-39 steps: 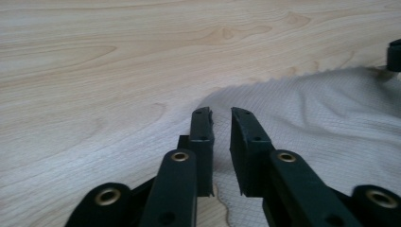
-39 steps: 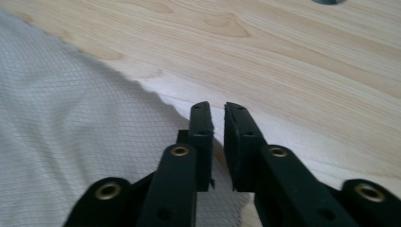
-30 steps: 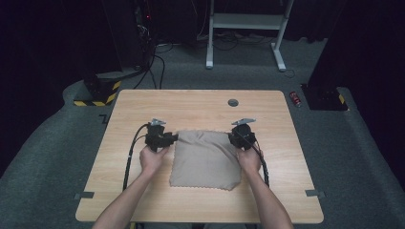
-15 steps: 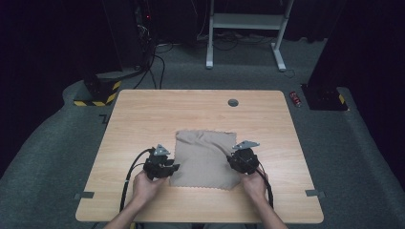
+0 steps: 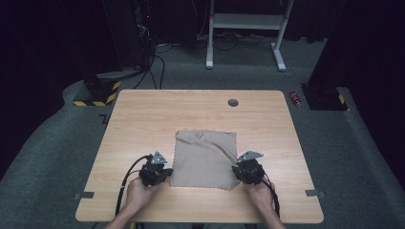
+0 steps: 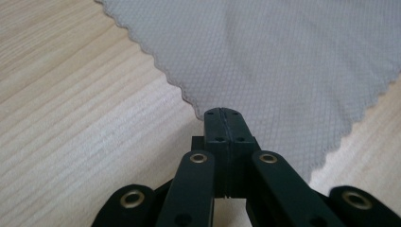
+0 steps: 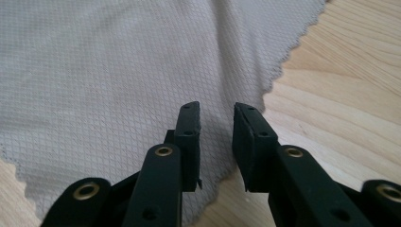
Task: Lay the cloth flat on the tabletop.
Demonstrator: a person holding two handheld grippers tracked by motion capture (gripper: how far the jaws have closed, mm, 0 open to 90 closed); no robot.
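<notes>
A dark room all round, grey carpet (image 5: 57, 157) underfoot, and a white metal frame (image 5: 243, 28) standing at the far side with cables (image 5: 153, 62) trailing over the floor beside it. A yellow-and-black striped block (image 5: 98, 93) sits off the table's far left corner, a small red thing (image 5: 296, 98) off the far right one.

Centre stage is the table (image 5: 143, 124), pale wood with the grain running across it, a round dark cap (image 5: 233, 102) set into the top near the far edge and grey tape tabs (image 5: 83, 195) at the near corners.

On it lies the cloth (image 5: 205, 157), beige with a zigzag edge, spread fairly flat on the near half of the table and rumpled a little toward its far side.

Now the hands, both at the near edge. The left gripper (image 6: 222, 113) has just snapped closed at the cloth's near left corner, pads pressed together right at the edge; whether any fabric is caught between them I can't make out. The right gripper (image 7: 216, 113) is over the near right corner with its jaws apart, a clear gap between them and the cloth lying under the gap, not pinched.
</notes>
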